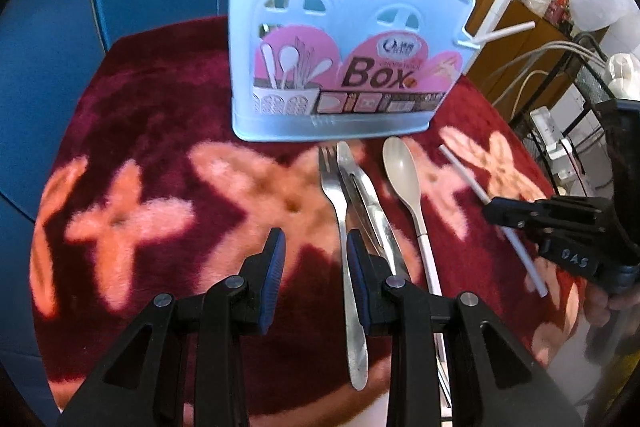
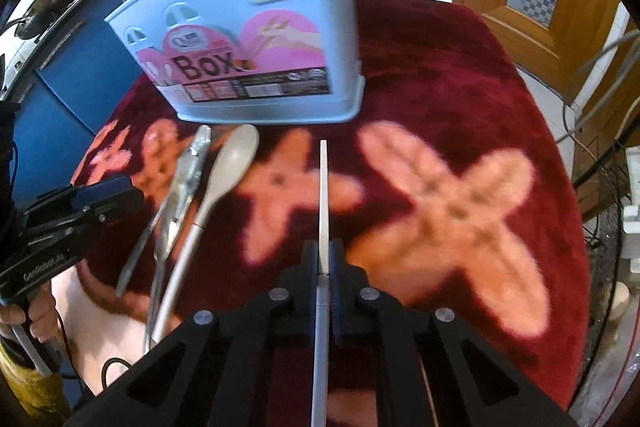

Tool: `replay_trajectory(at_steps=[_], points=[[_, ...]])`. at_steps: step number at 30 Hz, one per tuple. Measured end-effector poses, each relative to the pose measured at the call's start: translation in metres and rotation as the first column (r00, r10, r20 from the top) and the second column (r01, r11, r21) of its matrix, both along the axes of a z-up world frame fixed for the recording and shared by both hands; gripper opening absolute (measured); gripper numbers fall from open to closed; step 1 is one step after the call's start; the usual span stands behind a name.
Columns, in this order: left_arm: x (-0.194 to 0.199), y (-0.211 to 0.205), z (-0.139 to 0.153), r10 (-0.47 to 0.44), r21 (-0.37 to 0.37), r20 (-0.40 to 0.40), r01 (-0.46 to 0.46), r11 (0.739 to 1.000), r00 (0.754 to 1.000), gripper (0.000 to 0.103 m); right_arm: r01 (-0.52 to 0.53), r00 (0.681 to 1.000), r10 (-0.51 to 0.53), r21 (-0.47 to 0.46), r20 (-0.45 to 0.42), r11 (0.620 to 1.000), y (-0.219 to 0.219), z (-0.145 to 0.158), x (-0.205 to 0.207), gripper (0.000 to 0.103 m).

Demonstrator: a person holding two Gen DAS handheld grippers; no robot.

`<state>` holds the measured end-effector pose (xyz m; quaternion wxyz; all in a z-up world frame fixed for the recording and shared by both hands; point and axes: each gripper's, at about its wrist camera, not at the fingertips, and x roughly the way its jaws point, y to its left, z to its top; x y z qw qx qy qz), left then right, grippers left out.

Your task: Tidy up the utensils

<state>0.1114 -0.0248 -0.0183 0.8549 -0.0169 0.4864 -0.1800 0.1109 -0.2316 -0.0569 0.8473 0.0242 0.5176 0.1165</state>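
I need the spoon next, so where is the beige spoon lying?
The beige spoon lies on the red cloth before the blue box, between the tongs and the white stick.

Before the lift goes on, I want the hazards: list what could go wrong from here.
1. The right gripper pinches the thin white chopstick partway along, so it may pivot or slip.
2. The open left gripper sits beside the overlapping steel fork and metal tongs; grabbing one may drag the other.
3. The light-blue plastic utensil box could tip if bumped.
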Motion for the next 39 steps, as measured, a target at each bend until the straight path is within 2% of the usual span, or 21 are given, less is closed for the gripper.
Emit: replay_trajectory(at_steps=[5,15,18,22,27,33,39], points=[[0.007,-0.011,-0.011,-0.018,0.021,-0.049,0.019,1.0,0.999,0.032,0.01,1.0,-0.01,0.015,-0.014,1.0,-0.013,-0.003,-0.002,0.007],[0.019,-0.03,-0.018,-0.047,0.094,-0.072,0.054,0.994,0.996,0.03,0.004,1.0,-0.003,0.056,-0.011,0.998,-0.017,-0.007,-0.001,0.007],[0.02,-0.031,-0.018,-0.033,0.1,-0.065,0.04,0.994,0.997,0.021,0.004,1.0,-0.003,0.07,-0.012,0.998,-0.02,-0.007,-0.001,0.007],[0.015,-0.035,-0.019,-0.029,0.095,-0.052,0.034,0.995,0.998,0.003,0.001,1.0,0.0,0.071,-0.013,0.997,-0.02,-0.007,-0.001,0.007],[0.007,-0.027,-0.017,-0.014,0.073,-0.061,0.019,0.997,0.998,0.002,-0.005,1.0,0.007,0.062,-0.025,0.998,-0.018,-0.006,-0.001,0.007],[-0.007,-0.012,-0.012,-0.015,0.063,-0.107,0.022,0.998,0.994,0.002,-0.011,0.999,0.014,0.062,-0.049,0.998,-0.019,-0.006,-0.004,0.007],[-0.001,-0.011,-0.014,-0.025,0.059,-0.158,0.035,0.998,0.987,0.002,-0.033,0.996,0.035,0.033,-0.086,0.999,-0.014,-0.006,0.003,0.007]])
